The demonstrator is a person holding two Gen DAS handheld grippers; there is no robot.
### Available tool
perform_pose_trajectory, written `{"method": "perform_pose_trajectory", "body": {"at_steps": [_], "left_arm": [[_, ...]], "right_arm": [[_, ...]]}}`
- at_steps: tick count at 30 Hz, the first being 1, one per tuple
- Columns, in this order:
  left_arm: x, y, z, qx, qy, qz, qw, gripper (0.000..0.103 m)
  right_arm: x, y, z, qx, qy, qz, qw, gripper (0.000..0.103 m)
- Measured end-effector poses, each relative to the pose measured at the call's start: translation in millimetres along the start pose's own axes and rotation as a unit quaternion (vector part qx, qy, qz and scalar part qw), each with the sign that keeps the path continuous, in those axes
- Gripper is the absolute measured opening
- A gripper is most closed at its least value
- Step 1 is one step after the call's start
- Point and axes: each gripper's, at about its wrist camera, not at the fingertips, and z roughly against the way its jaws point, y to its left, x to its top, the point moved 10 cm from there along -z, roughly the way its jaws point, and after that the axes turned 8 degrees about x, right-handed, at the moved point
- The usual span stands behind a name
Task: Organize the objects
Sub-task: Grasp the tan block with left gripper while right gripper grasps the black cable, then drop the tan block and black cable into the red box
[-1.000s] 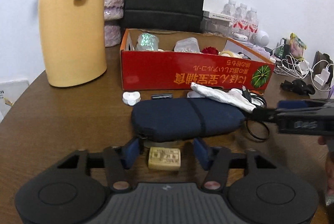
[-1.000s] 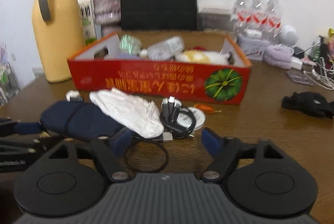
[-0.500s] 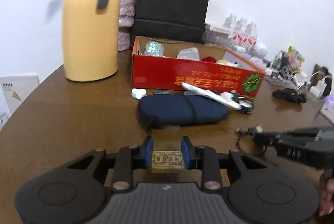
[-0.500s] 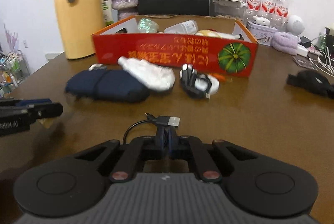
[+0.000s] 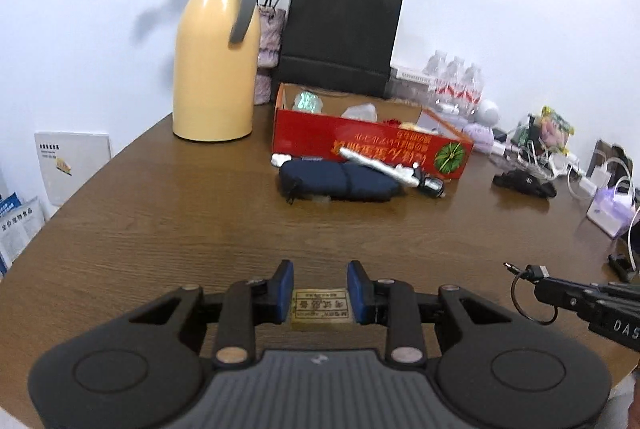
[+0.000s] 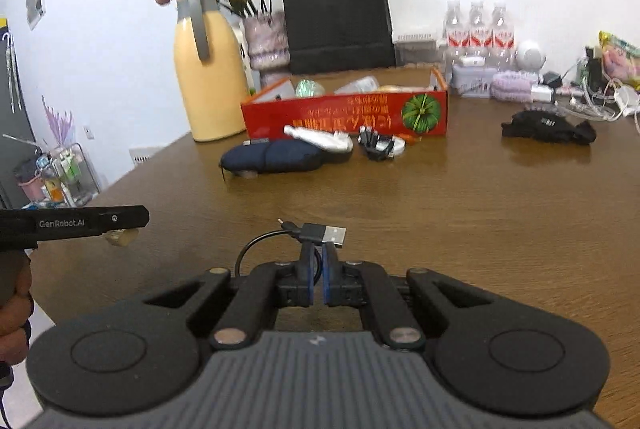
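Box ahead: red cardboard box (image 5: pixel 372 149) lies well forward of both my tongs, long side facing me, open top, left hand slightly nearer | left gripper (image 5: pixel 320 295) clamped narrow on tan rectangular eraser (image 5: pixel 321 309), hard block, printed label | right gripper (image 6: pixel 318 271) pinched tight on black USB cable (image 6: pixel 316 232), limp loop, metal plug
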Motion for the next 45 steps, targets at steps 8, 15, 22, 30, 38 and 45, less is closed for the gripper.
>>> {"method": "perform_pose_trajectory", "body": {"at_steps": [8, 15, 22, 30, 38, 45], "left_arm": [[16, -11, -22, 0.001, 0.003, -0.003, 1.0, 0.027], [117, -16, -75, -0.059, -0.046, -0.001, 0.9972, 0.027], [232, -57, -217, -0.067, -0.005, -0.033, 0.9972, 0.027], [232, -49, -361, 0.062, 0.028, -0.106, 0.9921, 0.059], [238, -35, -287, -0.008, -0.001, -0.048, 0.9988, 0.087], [188, -42, -148, -0.073, -0.035, -0.067, 0.9945, 0.095]], "right_arm": [[11, -23, -12, -0.005, -0.006, -0.011, 1.0, 0.004], [93, -54, -55, 0.028, -0.041, 0.006, 0.999, 0.005], [215, -85, -176, 0.055, -0.009, 0.038, 0.998, 0.005], [218, -131, -350, -0.056, 0.172, 0.069, 0.981, 0.012], [238, -121, -288, -0.057, 0.081, 0.089, 0.991, 0.066], [200, -87, -157, 0.008, 0.024, 0.061, 0.998, 0.08]]}}
